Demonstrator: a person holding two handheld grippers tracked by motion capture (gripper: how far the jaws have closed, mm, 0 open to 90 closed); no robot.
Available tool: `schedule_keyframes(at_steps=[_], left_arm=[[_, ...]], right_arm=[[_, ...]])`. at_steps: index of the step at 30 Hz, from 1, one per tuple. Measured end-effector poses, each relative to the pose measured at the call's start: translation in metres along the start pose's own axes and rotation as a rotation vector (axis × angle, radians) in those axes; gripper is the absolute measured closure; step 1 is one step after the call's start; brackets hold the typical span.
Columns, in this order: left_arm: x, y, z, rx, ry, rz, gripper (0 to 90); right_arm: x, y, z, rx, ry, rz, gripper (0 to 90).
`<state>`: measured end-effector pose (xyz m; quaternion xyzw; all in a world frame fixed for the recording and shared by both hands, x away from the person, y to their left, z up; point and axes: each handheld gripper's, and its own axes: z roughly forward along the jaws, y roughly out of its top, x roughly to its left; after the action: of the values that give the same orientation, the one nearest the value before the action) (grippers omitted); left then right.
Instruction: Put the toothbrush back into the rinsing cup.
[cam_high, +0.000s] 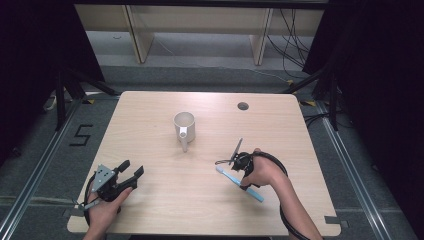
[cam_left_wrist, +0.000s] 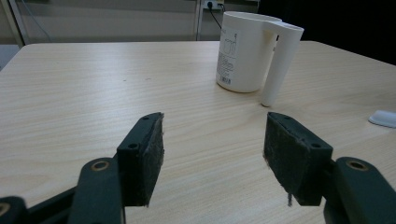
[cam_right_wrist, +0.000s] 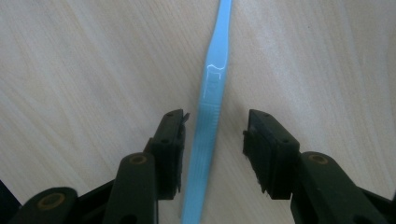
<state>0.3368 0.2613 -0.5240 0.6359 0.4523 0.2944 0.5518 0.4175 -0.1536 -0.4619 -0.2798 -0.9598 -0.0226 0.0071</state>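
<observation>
Right gripper (cam_right_wrist: 212, 149) straddled the blue toothbrush (cam_right_wrist: 211, 102) lying flat on the table (cam_high: 165, 200), jaws apart, nothing gripped; likely pre-grasp, needing closure; left gripper (cam_left_wrist: 210, 158) wide, empty, facing the mug (cam_left_wrist: 245, 51).

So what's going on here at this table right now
A person sits at a wooden table with a gripper in each hand. The right gripper is down over a blue toothbrush lying flat on the table, its jaws open on either side of the handle and not yet closed. The left gripper is open and holds nothing, pointed toward a white mug standing upright farther back.
</observation>
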Motion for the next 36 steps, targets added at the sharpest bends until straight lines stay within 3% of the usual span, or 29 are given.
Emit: schedule_keyframes(at_steps=[3,9,36], left_arm=[[0.000,0.000,0.000,0.000,-0.001,0.001,37.6],[0.000,0.000,0.000,0.000,-0.001,-0.002,37.5],[0.001,0.000,0.000,0.000,-0.004,-0.001,37.5]], right_arm=[[0.002,0.003,0.000,0.025,-0.025,-0.005,59.7],[0.001,0.005,0.002,0.021,-0.028,-0.039,62.6],[0.007,0.014,0.010,0.063,-0.039,0.007,69.3]])
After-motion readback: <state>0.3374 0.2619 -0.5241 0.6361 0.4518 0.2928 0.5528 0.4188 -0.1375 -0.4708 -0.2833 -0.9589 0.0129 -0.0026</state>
